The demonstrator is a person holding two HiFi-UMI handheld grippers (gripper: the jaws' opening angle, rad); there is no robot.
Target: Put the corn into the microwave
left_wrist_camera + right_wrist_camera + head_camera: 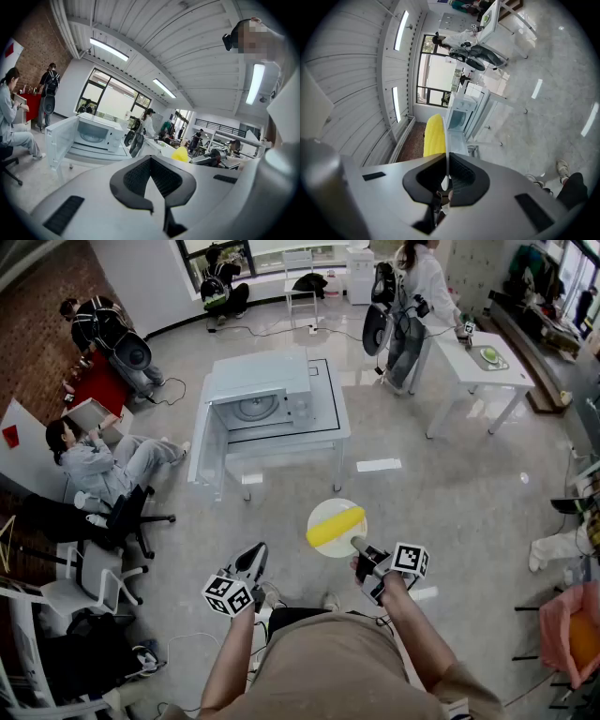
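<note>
Head view shows your left arm (223,657) and right arm (417,629) reaching forward from your body, both grippers tipped slightly downward. Your left gripper (253,559) is at your left, its tongs together on nothing, apart from the plate (328,510). Your right gripper (361,547) has its tongs clamped on the near rim of that white plate and holds it out over the floor. The corn (336,526) lies on the plate. Its long axis runs across you, from lower left up to the right, lying flat. In the right gripper view the plate shows edge-on as a thin white line between the tongs, with the corn against one face of it. Beyond the plate the microwave (262,381) stands on a low white table (333,423). Its door (204,451) is swung open toward your left and the turntable (255,409) shows inside. The corn is well short of it.
</note>
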